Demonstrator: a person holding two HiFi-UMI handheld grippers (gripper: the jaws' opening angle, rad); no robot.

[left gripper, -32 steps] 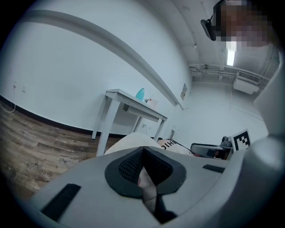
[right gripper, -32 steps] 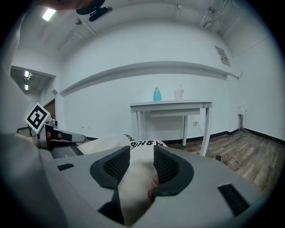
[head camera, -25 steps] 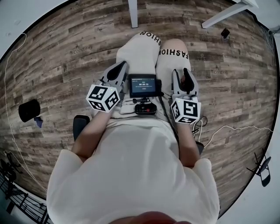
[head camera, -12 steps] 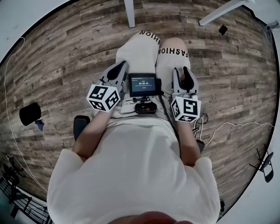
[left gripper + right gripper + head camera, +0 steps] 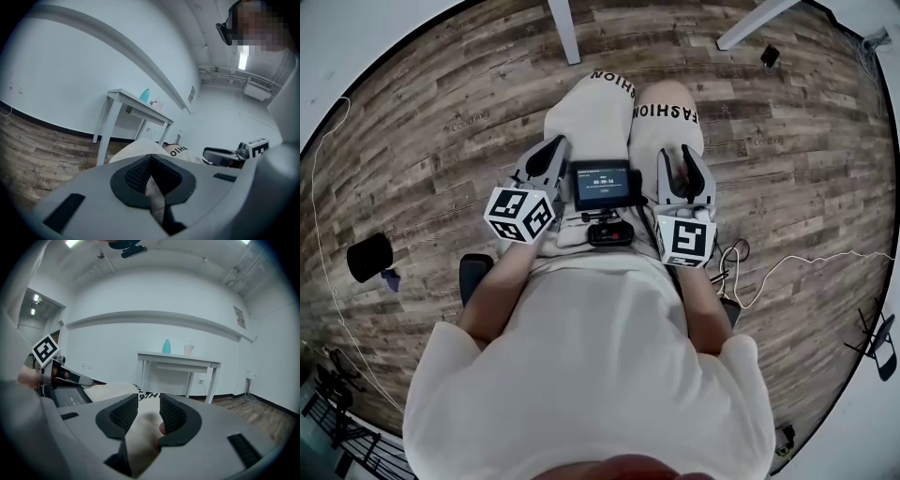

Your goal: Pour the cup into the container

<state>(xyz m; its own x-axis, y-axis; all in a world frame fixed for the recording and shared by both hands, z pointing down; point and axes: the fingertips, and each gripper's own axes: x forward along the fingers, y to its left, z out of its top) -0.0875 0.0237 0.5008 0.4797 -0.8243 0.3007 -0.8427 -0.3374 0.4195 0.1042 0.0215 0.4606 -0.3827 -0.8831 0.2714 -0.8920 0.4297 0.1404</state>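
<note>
The head view looks down on the person's legs (image 5: 609, 108), with both grippers resting on the lap and a small screen (image 5: 602, 184) between them. Around them is a wooden floor (image 5: 441, 141). At the top edge of this view only two table legs (image 5: 563, 28) show; the table top is out of the picture.

The two gripper views look forward and show what the head view does not. A white table (image 5: 178, 357) stands well apart from the person, against a white wall. On it are a teal container (image 5: 166, 346) and, just beside it, a pale cup (image 5: 188, 350). Both are far and small, so I cannot tell what is inside.

In its own view, the left gripper (image 5: 151, 157) has its jaws together at the tips, with nothing between them. The right gripper (image 5: 149, 401) has its jaws a little apart. They have just been closing slightly. No object is between them; only the person's leg shows behind the gap.
</note>
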